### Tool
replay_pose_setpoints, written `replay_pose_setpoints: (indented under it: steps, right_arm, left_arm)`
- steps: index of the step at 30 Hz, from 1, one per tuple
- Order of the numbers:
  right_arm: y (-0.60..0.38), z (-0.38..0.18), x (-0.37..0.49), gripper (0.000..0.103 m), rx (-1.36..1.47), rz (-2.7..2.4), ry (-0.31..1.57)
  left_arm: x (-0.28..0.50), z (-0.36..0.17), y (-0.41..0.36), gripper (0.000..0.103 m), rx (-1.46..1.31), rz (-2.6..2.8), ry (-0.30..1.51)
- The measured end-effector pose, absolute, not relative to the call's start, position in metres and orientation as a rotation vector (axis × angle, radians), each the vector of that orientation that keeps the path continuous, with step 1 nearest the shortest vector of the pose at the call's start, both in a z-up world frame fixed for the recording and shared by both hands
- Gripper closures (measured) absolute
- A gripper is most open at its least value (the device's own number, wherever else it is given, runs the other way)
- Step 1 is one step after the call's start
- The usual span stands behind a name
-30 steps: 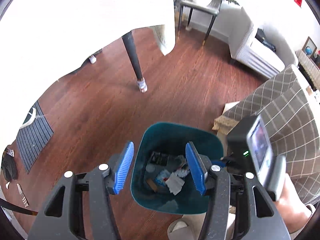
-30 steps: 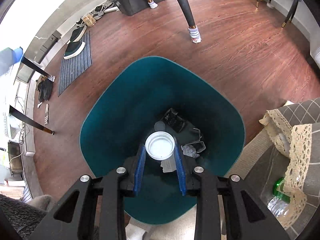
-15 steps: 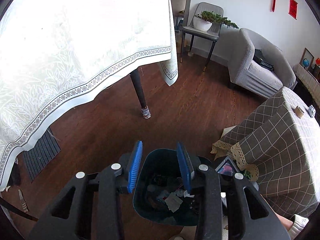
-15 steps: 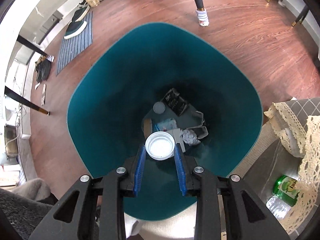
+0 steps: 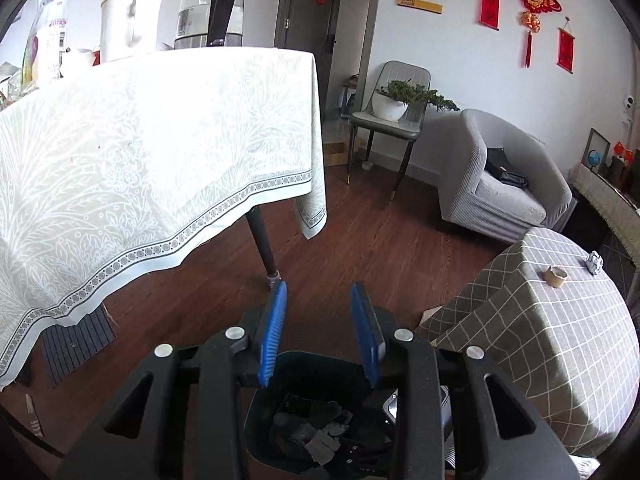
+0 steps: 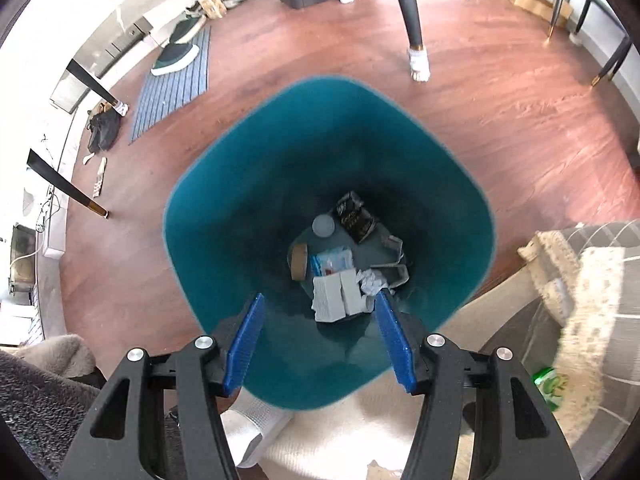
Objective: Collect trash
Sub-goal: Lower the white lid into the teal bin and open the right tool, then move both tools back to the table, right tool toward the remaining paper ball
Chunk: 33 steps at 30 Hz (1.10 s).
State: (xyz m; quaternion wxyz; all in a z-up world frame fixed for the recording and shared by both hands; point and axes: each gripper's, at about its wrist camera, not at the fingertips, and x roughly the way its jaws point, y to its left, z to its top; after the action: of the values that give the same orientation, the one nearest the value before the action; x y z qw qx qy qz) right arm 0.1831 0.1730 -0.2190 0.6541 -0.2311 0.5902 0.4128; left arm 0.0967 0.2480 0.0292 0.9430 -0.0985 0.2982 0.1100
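- Reddish wooden floor (image 6: 500, 128) surrounds the teal trash bin (image 6: 248, 208), which stands between a white-clothed desk (image 5: 152, 140) and a grey checked desk (image 5: 552, 320).
- My right fingers (image 6: 320, 344) hang spread apart and empty directly above the bin mouth, pointing straight down.
- Trash (image 6: 340, 280) lies on the bin bottom: white boxes, crumpled paper, a round cap (image 6: 323, 225).
- My left fingers (image 5: 320, 332) are also apart, holding nothing, and tilted up toward the room.
- For the next piece, I judge it best to lift clear of the rim before turning away.

A smooth teal plastic bin (image 6: 248, 184) holds crumpled paper (image 6: 372, 282) above glossy wood floor (image 6: 500, 92).
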Motion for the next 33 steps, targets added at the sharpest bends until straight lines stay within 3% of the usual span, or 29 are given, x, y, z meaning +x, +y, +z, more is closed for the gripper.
replay_pose_setpoints:
  steps: [8, 18, 33]
  right_arm:
    - [0.151, -0.137, 0.183, 0.051, -0.423, 0.967, 1.127]
    - [0.090, -0.051, 0.195, 0.054, -0.292, 0.918, 0.945]
    - [-0.015, 0.007, 0.217, 0.054, -0.196, 0.714, 0.827]
  left_arm:
    - [0.093, 0.053, 0.225, 0.061, -0.171, 0.213, 0.533]
    - [0.093, 0.073, 0.210, 0.043, -0.164, 0.190, 0.456]
    - [0.123, 0.075, 0.129, 0.029, -0.028, 0.031, 0.473]
